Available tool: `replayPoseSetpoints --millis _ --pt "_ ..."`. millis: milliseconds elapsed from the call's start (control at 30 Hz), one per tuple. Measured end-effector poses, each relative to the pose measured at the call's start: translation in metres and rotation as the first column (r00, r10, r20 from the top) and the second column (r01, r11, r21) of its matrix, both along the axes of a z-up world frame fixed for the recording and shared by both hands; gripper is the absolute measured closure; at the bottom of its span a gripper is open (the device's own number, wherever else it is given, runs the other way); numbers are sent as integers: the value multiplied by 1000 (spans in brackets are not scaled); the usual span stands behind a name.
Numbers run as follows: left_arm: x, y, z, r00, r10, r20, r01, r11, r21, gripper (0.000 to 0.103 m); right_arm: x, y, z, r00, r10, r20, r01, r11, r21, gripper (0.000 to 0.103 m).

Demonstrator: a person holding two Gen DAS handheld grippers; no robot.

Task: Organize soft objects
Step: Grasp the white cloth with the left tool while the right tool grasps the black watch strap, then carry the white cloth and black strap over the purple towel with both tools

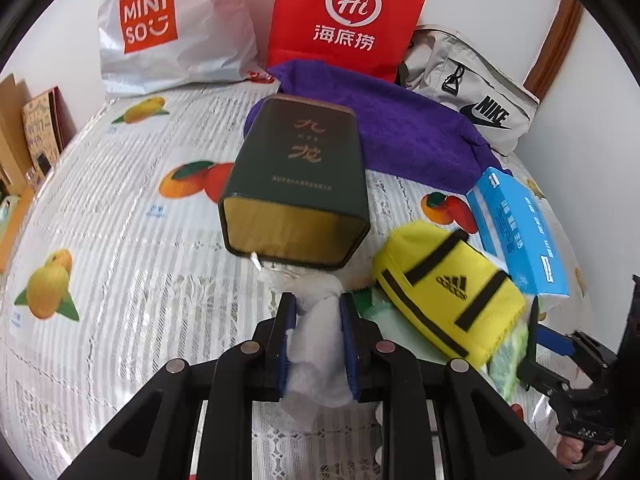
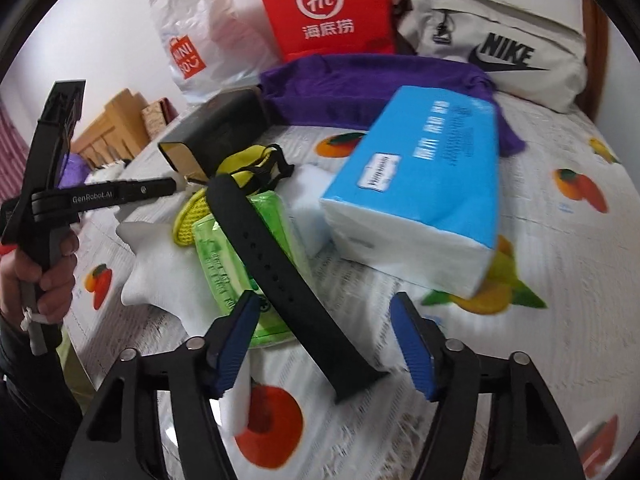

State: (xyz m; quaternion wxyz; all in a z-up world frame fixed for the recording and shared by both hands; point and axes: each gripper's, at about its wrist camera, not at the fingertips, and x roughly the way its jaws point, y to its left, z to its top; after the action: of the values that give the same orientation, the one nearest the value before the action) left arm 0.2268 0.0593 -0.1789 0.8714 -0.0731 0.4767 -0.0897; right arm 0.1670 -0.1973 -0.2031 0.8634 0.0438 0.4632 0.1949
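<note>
My left gripper (image 1: pixel 318 300) is shut on a crumpled white soft wad (image 1: pixel 316 344), held just in front of the open mouth of a dark green tin (image 1: pixel 298 184) lying on its side. My right gripper (image 2: pixel 324 300) is open and empty, above a black watch strap (image 2: pixel 280 268) that lies across a green tissue pack (image 2: pixel 224 264). A yellow Adidas pouch (image 1: pixel 448 288) lies right of the tin. A blue tissue pack (image 2: pixel 424 184) and a purple towel (image 1: pixel 396 128) lie further back. The left gripper shows in the right wrist view (image 2: pixel 180 186).
A white star-shaped foam piece (image 2: pixel 160 264) lies left of the green pack. At the back stand a white Miniso bag (image 1: pixel 168 24), a red Hi bag (image 1: pixel 344 16) and a grey Nike bag (image 1: pixel 476 92). Cardboard boxes (image 2: pixel 112 128) stand at the table's left edge.
</note>
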Motion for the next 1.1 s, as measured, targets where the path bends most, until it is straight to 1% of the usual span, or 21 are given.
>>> replayPoseSetpoints --millis 33,100,133,233,267,333,400,500,567,633,700,767,800,900,933,967,1000,1033,1100 --pt "0 0 -1 1000 3 -1 -3 1000 -4 82 2 1 -1 1000 13 3 -13 1000 26 55" --pt "-1 1 -2 1000 5 -4 -5 1000 -4 82 2 3 0 999 50 0 -50 997 63 75" --pt "-1 1 -2 1000 6 -5 -6 1000 -6 82 1 5 3 998 65 1 -65 996 66 77" --pt "-2 0 0 1000 -1 -3 0 1000 -10 82 -7 9 11 997 64 40 -63 998 -15 84" --pt "-3 0 1 1000 0 -3 0 1000 -6 82 -10 8 13 997 60 40 -58 998 -39 84" --pt "-5 -1 1 1000 -5 1 5 1000 -4 82 -15 1 15 998 49 24 -48 998 -42 84" --pt "-6 -2 1 1000 -7 -2 7 1000 -2 82 -19 -9 16 1000 14 14 -14 999 -46 84" --pt "-10 -4 1 1000 -8 -4 8 1000 0 82 -23 -24 10 999 -42 -32 40 996 -78 84" --pt "-11 -5 0 1000 -7 -9 7 1000 3 82 -25 -32 4 996 -65 -63 59 995 -81 84" --pt "-11 -6 -1 1000 -6 -12 6 1000 9 82 -24 -34 -1 993 -87 -77 79 992 -98 83" --pt "-11 -7 -1 1000 -6 -17 6 1000 13 82 -22 -30 -5 993 -91 -78 80 988 -134 83" --pt "-11 -8 -1 1000 -6 -20 7 1000 19 82 -22 -26 -6 994 -93 -64 82 984 -156 80" --pt "-11 -8 -1 1000 -6 -23 6 1000 23 82 -21 -24 -7 994 -95 -60 84 983 -162 77" --pt "-10 -7 0 1000 -2 -25 3 1000 21 82 -21 -15 -8 994 -101 -38 92 977 -193 58" --pt "-11 -7 0 1000 -1 -23 2 1000 20 82 -24 -13 -9 994 -103 -29 95 974 -207 58" --pt "-11 -7 1 1000 1 -21 0 1000 20 82 -25 -10 -11 994 -107 -13 101 969 -227 60" --pt "-11 -7 1 1000 1 -20 0 1000 19 82 -26 -7 -11 993 -115 17 115 961 -253 73" --pt "-11 -7 1 1000 0 -21 0 1000 18 82 -27 -6 -11 993 -116 28 119 959 -258 83" --pt "-13 -6 2 1000 1 -14 -1 1000 17 82 -28 -9 -10 993 -119 17 120 964 -236 83"
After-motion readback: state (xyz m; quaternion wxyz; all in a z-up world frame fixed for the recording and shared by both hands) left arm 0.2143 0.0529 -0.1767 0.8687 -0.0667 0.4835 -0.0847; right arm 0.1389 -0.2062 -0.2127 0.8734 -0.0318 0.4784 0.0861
